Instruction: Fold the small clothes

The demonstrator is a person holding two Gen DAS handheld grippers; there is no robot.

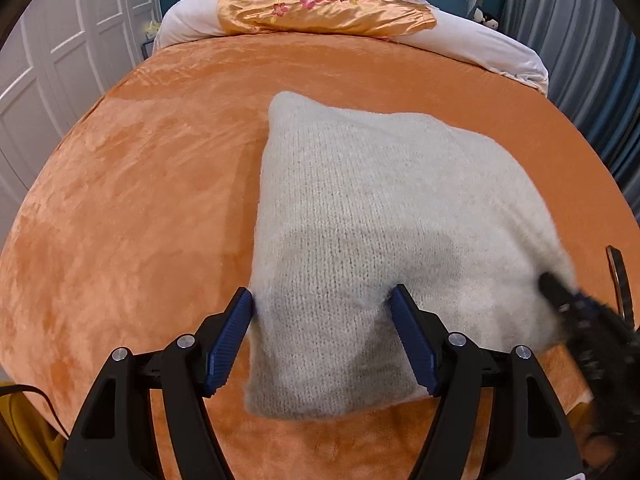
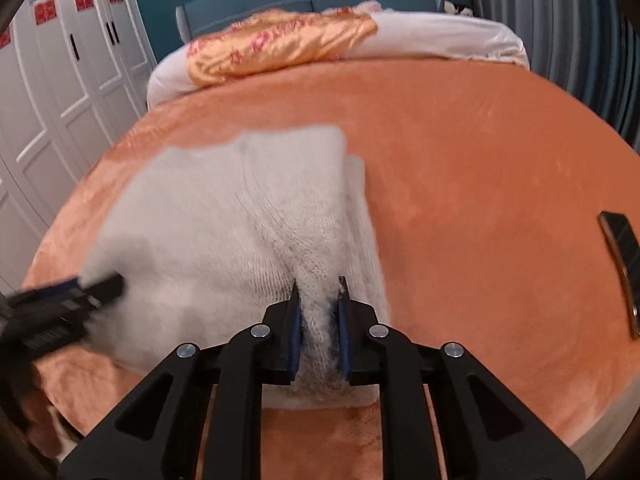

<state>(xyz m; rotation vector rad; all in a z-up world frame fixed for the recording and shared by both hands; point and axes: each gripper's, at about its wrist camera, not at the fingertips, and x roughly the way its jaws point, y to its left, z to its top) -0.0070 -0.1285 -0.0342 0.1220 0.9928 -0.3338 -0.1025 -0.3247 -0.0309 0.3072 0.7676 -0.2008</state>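
Observation:
A folded pale grey knit sweater (image 1: 380, 216) lies on the orange bedspread (image 1: 140, 200). My left gripper (image 1: 322, 300) is open, its blue-padded fingers standing either side of the sweater's near left corner. In the right wrist view the sweater (image 2: 208, 216) is motion-blurred, and my right gripper (image 2: 319, 286) is shut on a raised fold at its near right edge. The right gripper shows blurred in the left wrist view (image 1: 568, 300), and the left gripper shows blurred at the left of the right wrist view (image 2: 102, 284).
A dark phone (image 2: 622, 256) lies on the bedspread to the right. A white duvet with orange floral satin cloth (image 1: 320, 4) is piled at the far end by a teal headboard. White wardrobe doors (image 2: 60, 92) stand left, curtains right.

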